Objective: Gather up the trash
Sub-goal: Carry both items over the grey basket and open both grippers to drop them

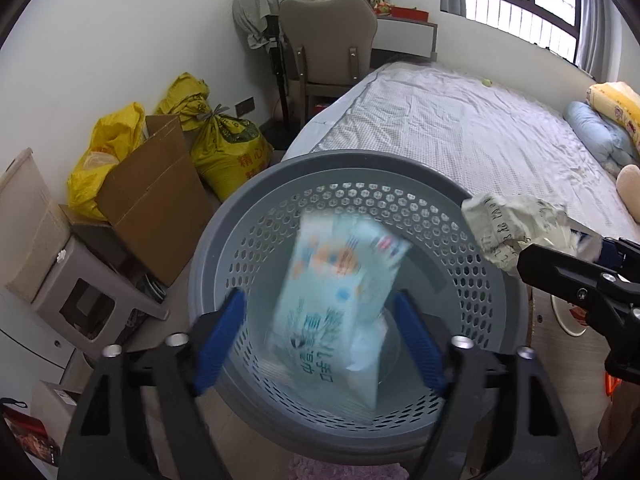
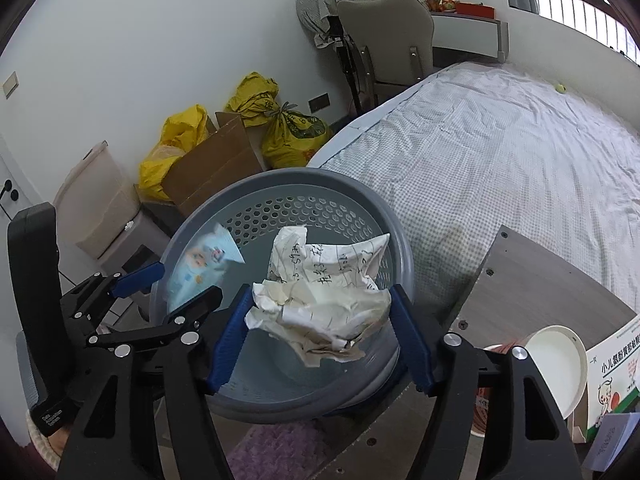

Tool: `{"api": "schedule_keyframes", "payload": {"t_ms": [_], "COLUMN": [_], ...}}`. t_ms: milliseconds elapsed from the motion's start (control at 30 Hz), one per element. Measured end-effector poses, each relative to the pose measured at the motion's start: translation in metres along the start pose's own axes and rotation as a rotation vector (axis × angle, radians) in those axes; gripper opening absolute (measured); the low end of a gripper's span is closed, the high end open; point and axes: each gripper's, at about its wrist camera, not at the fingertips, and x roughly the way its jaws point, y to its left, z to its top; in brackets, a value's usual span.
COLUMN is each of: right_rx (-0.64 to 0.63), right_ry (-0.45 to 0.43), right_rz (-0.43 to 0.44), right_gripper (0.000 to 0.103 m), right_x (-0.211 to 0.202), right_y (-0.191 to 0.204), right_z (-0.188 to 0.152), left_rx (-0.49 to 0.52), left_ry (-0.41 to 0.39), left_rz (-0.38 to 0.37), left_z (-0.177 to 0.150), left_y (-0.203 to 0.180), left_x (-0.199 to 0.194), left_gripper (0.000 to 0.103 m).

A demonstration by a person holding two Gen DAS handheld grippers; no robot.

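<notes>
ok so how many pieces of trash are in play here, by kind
tissue packet, blurred, inside the bin, clear of the open left tool: 1
crumpled paper wad, held in the right tool: 1
total: 2

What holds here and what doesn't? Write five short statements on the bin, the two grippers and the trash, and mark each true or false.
1. The right gripper holds a crumpled paper between its fingers. True.
2. The left gripper is clamped on the blue packet. False: its fingers stand apart and the blurred packet is inside the grey bin, apparently dropping.
3. The crumpled paper already lies at the bottom of the bin. False: it is above the bin, in the right gripper.
4. The bin wall is perforated with holes. True.
5. The bin is a yellow sack. False: it is a grey round plastic bin; yellow bags sit by the wall.
</notes>
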Motion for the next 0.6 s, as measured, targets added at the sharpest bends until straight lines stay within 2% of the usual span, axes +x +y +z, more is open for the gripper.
{"api": "schedule_keyframes", "payload": {"t_ms": [67,600], "right_rx": [-0.013,0.018], "right_ry": [-0.005,-0.024], "right_rz": [-0.008,-0.068], "right_gripper": [0.076,0.076], "right_x": [0.000,-0.008], "right_y": [0.001,-0.002], "right_z": [0.001,-0.012], "left_rx": [-0.009,-0.026], "left_ry": [-0.005,0.011], "left_rz": [0.002,0.055], "left_z": [0.000,-0.001], "left_y": [0.002,0.003], "left_x": [-0.001,-0.008], "left_gripper": [0.088,0.088]}}
